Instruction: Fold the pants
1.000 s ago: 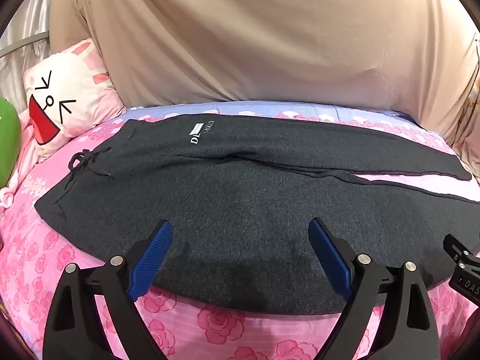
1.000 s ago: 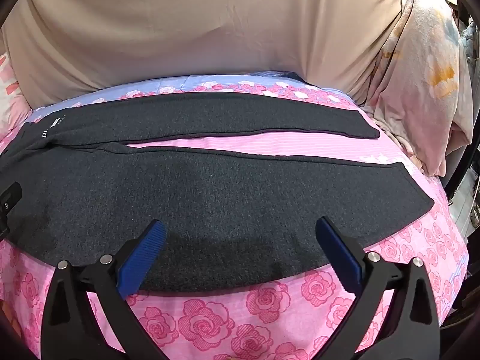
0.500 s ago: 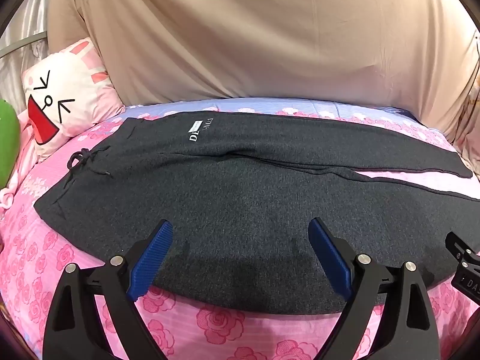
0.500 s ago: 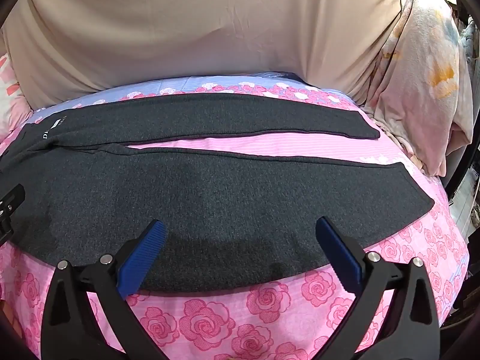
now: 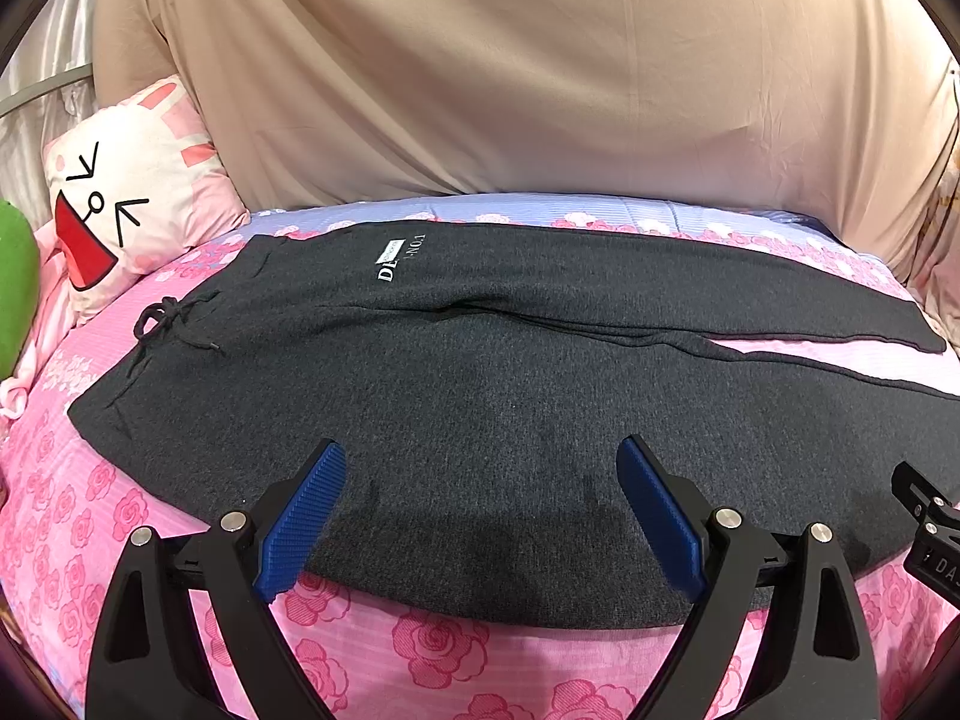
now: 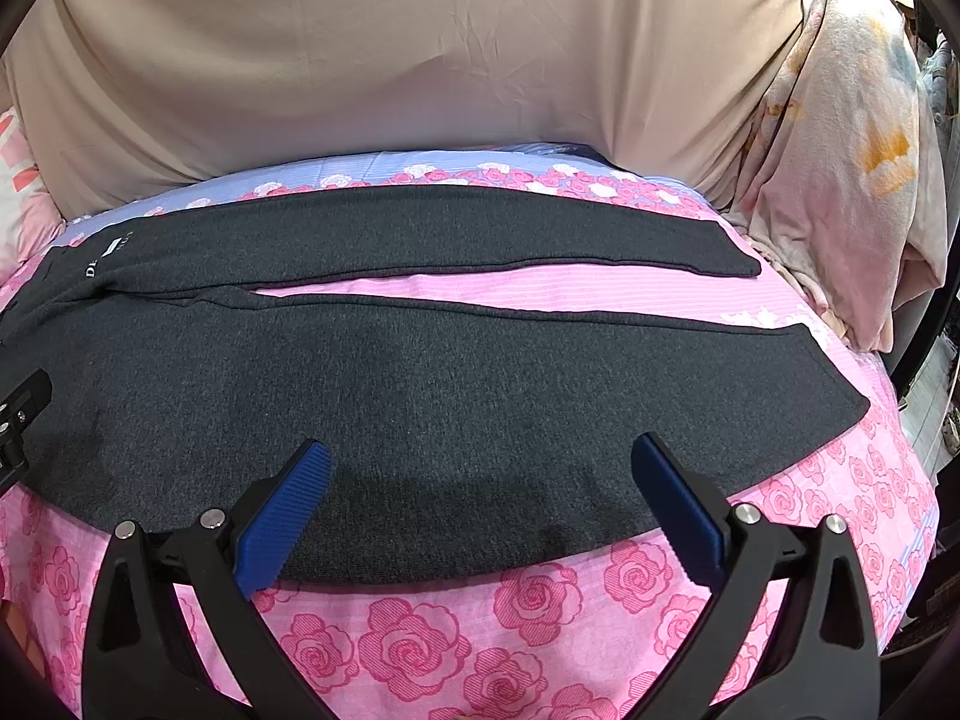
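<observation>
1. The pants [image 5: 480, 372] lie flat and spread out on the bed, dark grey, waistband to the left and both legs running off to the right.
2. A tied drawstring [image 5: 165, 324] sits at the waistband, and white lettering [image 5: 401, 258] is printed near the far hip.
3. The two legs lie apart towards their cuffs, with a strip of pink sheet showing between them; the near leg [image 6: 480, 396] is closest to both cameras, the far leg [image 6: 456, 231] lies behind it.
4. The left tongs [image 5: 480, 510] hover over the near edge of the pants by the hip, blue pads spread wide and holding nothing.
5. The right tongs [image 6: 480, 501] hover over the near edge of the near leg, likewise spread wide and empty.
6. The bed [image 6: 480, 630] wears a pink sheet with roses, turning lilac along the far side.
7. A cartoon-face pillow [image 5: 120, 210] rests at the left end beside a green plush [image 5: 15, 282].
8. A beige cloth [image 5: 510, 60] hangs behind the bed, and a pale blanket [image 6: 840, 150] is bunched at the right.
</observation>
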A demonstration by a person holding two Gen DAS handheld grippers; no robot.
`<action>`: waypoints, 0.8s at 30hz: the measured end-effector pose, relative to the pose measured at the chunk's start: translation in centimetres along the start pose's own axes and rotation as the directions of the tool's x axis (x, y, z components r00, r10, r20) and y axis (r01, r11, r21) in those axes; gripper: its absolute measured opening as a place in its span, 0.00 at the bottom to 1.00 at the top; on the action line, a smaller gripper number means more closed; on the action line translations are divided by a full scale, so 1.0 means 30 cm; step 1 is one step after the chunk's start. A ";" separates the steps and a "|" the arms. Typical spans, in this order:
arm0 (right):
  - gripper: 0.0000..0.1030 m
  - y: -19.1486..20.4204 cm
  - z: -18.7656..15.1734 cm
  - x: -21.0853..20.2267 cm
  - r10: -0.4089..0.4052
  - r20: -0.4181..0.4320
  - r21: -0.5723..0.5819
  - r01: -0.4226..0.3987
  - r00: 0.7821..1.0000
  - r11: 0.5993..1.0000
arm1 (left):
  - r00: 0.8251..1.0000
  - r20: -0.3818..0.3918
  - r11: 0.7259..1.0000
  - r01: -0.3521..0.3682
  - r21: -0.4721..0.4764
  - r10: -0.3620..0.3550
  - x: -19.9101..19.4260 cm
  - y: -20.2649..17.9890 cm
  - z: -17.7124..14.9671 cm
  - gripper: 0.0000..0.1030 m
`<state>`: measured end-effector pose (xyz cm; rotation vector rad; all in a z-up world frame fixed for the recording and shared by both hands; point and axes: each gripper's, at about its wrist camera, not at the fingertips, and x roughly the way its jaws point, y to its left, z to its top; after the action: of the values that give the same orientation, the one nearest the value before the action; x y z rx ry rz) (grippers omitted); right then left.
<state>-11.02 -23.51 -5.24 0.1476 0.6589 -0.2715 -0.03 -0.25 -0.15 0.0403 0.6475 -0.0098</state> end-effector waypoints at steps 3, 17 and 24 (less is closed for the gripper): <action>0.96 0.001 0.000 0.001 0.000 0.000 0.000 0.000 1.000 1.000 | 1.000 0.000 1.000 0.000 0.000 0.000 0.000 0.000 -0.001 0.87; 0.96 -0.007 0.003 -0.002 0.000 -0.001 0.001 0.000 1.000 1.000 | 1.000 -0.002 1.000 -0.002 0.001 0.002 0.000 -0.001 0.003 0.87; 0.96 0.002 0.000 0.004 0.000 -0.002 0.001 0.000 1.000 1.000 | 1.000 -0.003 1.000 -0.003 0.002 0.003 0.000 -0.002 0.004 0.87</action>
<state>-10.92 -23.47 -5.30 0.1485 0.6606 -0.2720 0.04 -0.33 -0.06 0.0430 0.6502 -0.0079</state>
